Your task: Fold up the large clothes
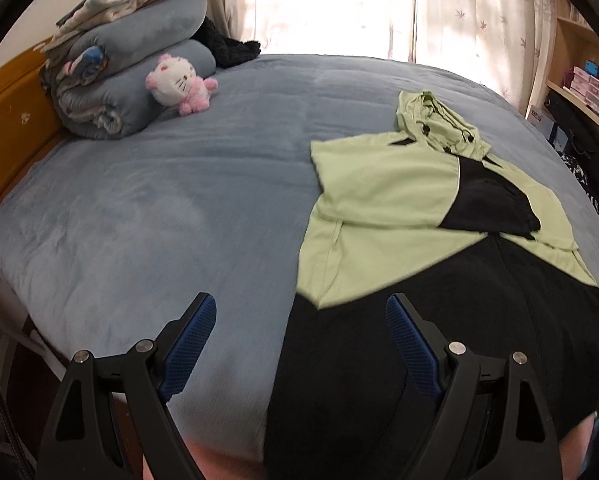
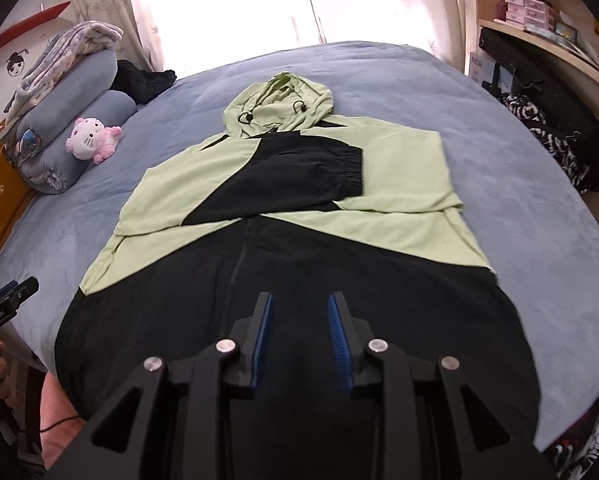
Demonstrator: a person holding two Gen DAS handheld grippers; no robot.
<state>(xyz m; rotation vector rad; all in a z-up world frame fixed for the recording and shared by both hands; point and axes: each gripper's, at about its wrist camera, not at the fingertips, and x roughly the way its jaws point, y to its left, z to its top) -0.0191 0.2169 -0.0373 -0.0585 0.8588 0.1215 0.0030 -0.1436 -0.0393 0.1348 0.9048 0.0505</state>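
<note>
A light green and black hooded jacket (image 2: 291,208) lies flat on the blue bed (image 2: 539,208), hood toward the window, both sleeves folded across the chest. It also shows at the right of the left wrist view (image 1: 399,208). My left gripper (image 1: 299,312) is wide open and empty, above the jacket's lower left corner. My right gripper (image 2: 299,312) is open with a narrower gap, empty, over the black lower part near the zipper. The left gripper also shows at the left edge of the right wrist view (image 2: 9,296).
Rolled grey bedding (image 1: 131,80) with a folded blanket on top and a pink-white plush cat (image 1: 179,86) sit at the bed's far left. A dark garment (image 1: 231,48) lies by the curtain. Shelves with boxes (image 2: 539,12) stand at right. A wooden headboard (image 1: 7,128) is left.
</note>
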